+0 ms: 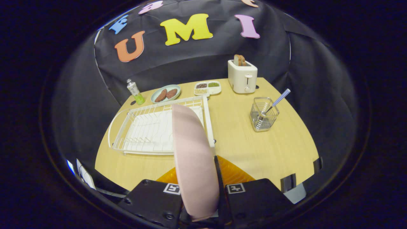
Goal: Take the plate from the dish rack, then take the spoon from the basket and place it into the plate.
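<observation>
The desk (254, 143) is a pale wood-grain top with a curved far edge that meets the black cloth wall; its near right stretch, between the dish rack and the basket, lies bare and gives the widest open room.

The dish rack (140, 133) is a white wire frame with rounded corners over a white tray, sitting on the left half of the desk. Its right rail runs just beside the plate.

The plate (190, 159) is a pale pink, matte, smooth disc held on edge, upright, rising from between the gripper's jaws and standing in front of the rack's right end. The gripper (203, 206) has its jaws clamped on the plate's lower rim, one finger on each face.

The toaster (242, 77) is a cream box with rounded edges at the far edge of the desk, with brown bread slices standing in its slot.

The basket (263, 114) is a small square wire cage of shiny metal, well apart from the rack on the right side. The spoon (276, 101) leans in it, bowl down, its checked blue-and-white handle sticking out toward the right.

Near the far edge sit a round pale green dish (165, 93) with two brown patties, a white divided tray (207, 88) of grains, and a clear bottle (135, 92) of green liquid.
</observation>
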Tool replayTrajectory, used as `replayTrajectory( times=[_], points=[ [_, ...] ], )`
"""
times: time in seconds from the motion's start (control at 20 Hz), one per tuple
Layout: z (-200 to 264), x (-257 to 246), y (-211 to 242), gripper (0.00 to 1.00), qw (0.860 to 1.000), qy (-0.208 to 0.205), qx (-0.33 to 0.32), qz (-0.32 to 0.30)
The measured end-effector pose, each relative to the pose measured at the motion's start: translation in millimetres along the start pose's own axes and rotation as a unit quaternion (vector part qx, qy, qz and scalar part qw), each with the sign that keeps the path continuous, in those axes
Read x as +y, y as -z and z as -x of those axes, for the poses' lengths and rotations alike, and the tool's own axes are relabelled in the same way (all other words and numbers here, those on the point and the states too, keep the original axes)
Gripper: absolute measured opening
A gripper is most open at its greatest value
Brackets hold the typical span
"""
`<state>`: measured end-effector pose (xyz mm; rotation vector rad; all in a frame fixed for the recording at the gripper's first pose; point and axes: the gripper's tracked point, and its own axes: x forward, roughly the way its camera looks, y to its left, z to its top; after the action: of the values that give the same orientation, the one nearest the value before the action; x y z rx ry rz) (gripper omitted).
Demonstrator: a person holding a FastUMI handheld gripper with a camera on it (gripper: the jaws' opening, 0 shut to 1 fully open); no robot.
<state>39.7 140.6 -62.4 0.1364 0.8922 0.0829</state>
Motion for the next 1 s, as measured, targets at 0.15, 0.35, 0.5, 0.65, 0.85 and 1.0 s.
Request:
replayTrajectory(
  times=[0.15, 0.35, 0.5, 0.65, 0.85, 1.0],
  points=[
    [-22, 3, 30, 0.37, 0.999, -0.033, 0.027, -0.025],
    [-44, 7, 57, 0.37, 0.995, -0.064, 0.059, -0.055],
    [-52, 10, 63, 0.37, 0.991, -0.091, 0.066, -0.079],
    [-58, 2, 64, 0.38, 0.988, -0.101, 0.064, -0.096],
    [-68, -5, 66, 0.42, 0.984, -0.114, 0.075, -0.119],
    [-71, -14, 64, 0.48, 0.984, -0.112, 0.069, -0.117]
  ],
)
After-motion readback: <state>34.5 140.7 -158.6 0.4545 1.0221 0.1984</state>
